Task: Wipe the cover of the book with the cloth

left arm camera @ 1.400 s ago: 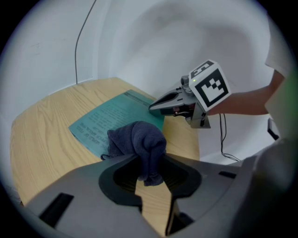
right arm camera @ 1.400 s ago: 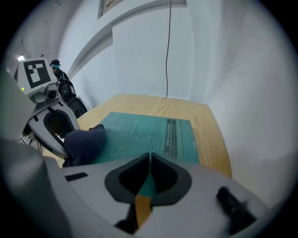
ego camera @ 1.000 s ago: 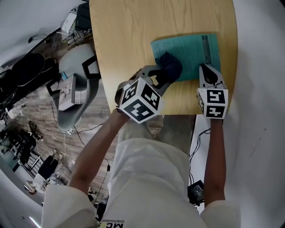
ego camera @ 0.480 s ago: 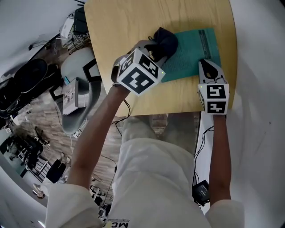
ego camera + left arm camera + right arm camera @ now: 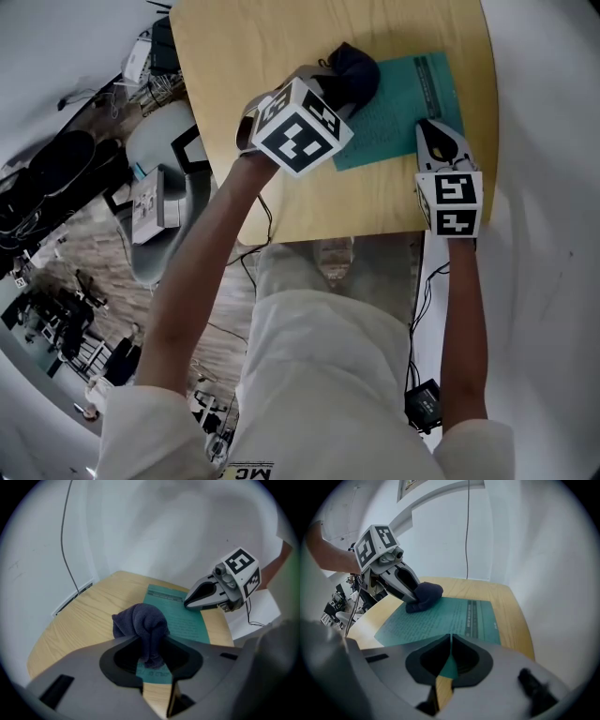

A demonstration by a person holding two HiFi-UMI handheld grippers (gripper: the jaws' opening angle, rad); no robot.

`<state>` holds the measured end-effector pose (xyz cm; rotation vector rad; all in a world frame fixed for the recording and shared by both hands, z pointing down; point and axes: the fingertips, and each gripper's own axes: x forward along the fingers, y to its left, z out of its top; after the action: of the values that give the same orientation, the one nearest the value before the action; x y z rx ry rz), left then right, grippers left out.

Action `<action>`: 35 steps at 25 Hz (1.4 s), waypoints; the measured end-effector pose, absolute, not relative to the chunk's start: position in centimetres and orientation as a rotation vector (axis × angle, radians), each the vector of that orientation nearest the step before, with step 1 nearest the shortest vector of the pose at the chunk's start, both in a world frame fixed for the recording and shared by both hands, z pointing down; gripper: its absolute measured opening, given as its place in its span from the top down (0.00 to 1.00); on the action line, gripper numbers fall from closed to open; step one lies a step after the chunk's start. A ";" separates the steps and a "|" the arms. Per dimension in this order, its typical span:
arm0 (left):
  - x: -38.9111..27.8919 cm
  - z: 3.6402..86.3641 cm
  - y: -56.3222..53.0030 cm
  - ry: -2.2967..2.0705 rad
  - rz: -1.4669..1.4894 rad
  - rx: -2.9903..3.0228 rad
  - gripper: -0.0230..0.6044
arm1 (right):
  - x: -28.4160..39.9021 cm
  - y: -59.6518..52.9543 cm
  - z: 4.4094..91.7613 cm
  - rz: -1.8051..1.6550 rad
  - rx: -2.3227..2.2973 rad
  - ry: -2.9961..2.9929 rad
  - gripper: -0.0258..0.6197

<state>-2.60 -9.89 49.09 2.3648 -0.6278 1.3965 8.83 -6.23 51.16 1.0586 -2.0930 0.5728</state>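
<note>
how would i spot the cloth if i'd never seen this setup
Find the wooden table, then the teal book lying flat on it. At the book's far left corner sits the cloth, a bunched dark navy wad pinched in the left gripper, the only soft thing on the tabletop.

left gripper (image 5: 330,91) jaws pinching cloth (image 5: 356,69), right gripper (image 5: 432,132) jaws together, both arms outstretched

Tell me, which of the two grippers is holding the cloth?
The left gripper: its jaws are clamped on the dark cloth. The right gripper is shut with nothing in it.
</note>
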 end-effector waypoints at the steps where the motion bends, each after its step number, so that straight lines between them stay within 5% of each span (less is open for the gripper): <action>1: -2.4 49.1 -9.8 -0.623 1.398 2.368 0.75 | 8.9 -6.3 51.2 0.574 1.060 -2.094 0.91; 35: 4.0 48.9 2.1 -0.321 1.365 2.410 0.75 | 10.2 -6.8 50.0 0.714 1.090 -2.178 0.91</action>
<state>3.97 2.08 48.88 2.4098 -0.3211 1.3647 10.20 -6.85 50.02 1.0900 -2.1784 0.7141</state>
